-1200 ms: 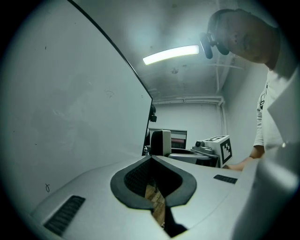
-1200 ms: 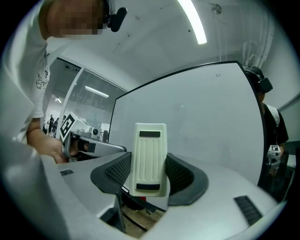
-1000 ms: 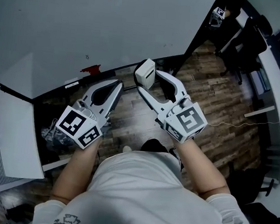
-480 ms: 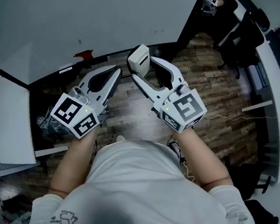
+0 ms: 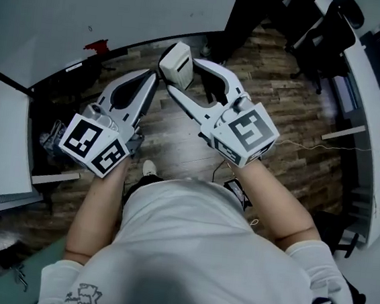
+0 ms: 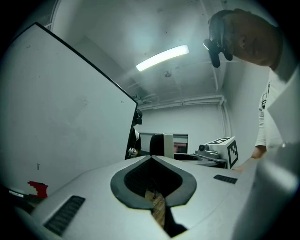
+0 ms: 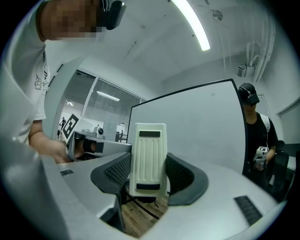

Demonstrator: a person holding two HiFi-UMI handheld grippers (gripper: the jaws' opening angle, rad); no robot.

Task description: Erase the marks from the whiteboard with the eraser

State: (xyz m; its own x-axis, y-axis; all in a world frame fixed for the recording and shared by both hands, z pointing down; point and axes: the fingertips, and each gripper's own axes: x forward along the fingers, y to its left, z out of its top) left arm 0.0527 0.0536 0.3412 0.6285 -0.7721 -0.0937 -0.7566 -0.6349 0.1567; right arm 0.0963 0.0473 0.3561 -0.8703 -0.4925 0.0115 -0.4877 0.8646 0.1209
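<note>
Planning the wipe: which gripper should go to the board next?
Right. The right gripper holds the eraser, facing the whiteboard; the left gripper is shut and empty.

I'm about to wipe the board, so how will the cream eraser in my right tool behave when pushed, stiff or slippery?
The cream ribbed plastic eraser looks like a rigid shell, so it is probably stiff and light. The right tool grips only its lower part, so pressing on the white whiteboard might tilt it. Its smooth-looking sides could slip.
</note>
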